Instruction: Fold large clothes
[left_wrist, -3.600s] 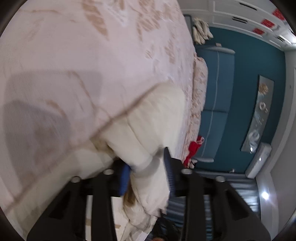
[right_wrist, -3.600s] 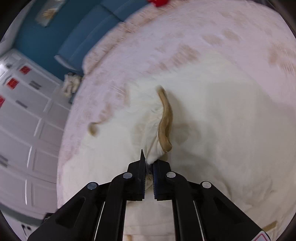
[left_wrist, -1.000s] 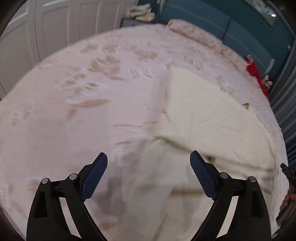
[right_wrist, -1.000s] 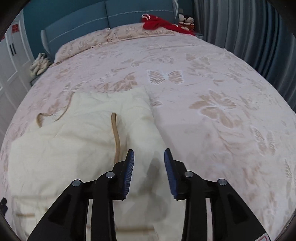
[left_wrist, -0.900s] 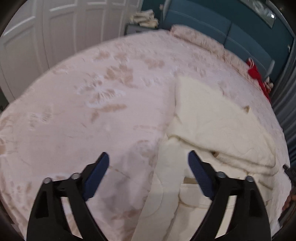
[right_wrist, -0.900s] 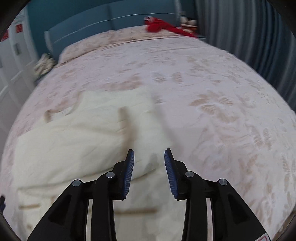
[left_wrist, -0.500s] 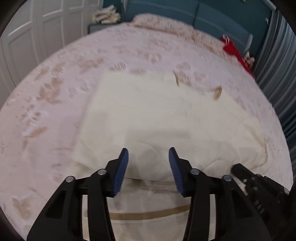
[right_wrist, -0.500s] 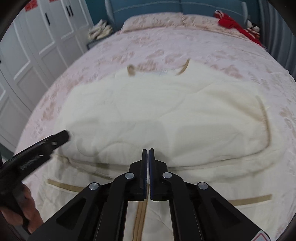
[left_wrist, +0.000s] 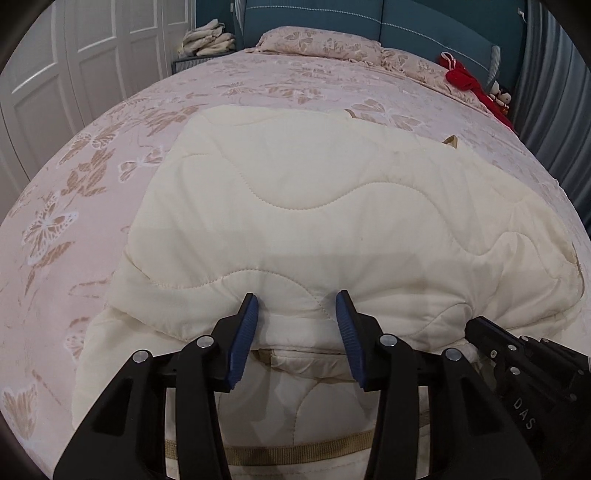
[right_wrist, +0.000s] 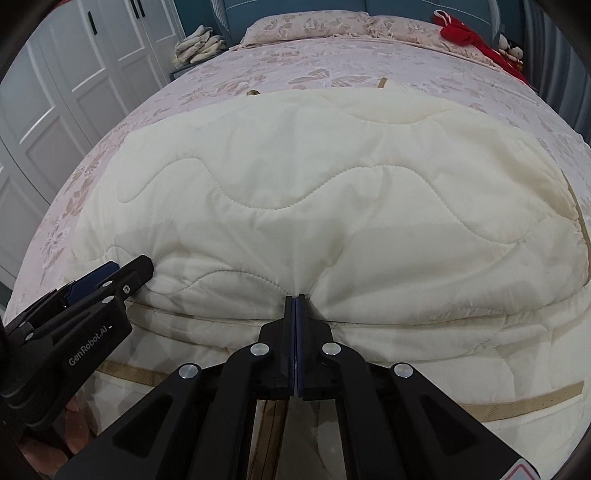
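Observation:
A large cream quilted garment (left_wrist: 317, 206) with tan trim lies folded over itself on the bed; it also fills the right wrist view (right_wrist: 332, 192). My left gripper (left_wrist: 297, 308) is open, its blue pads on either side of the folded top layer's near edge. My right gripper (right_wrist: 296, 300) is shut on the near edge of that top layer, which puckers into the jaws. The left gripper also shows at the left of the right wrist view (right_wrist: 122, 273), and the right gripper shows at the lower right of the left wrist view (left_wrist: 517, 354).
The bed has a pink butterfly bedspread (left_wrist: 74, 192) with pillows (left_wrist: 321, 44) at a blue headboard (left_wrist: 424, 22). A red item (left_wrist: 463, 79) lies at the far right. White wardrobe doors (left_wrist: 74, 55) stand left, grey curtains (left_wrist: 554, 92) right. A nightstand holds folded cloth (left_wrist: 208, 38).
Both grippers came down to the garment's near folded edge. The right gripper, open a second ago, shut and now pinches the top layer. The left gripper narrowed but stays open.

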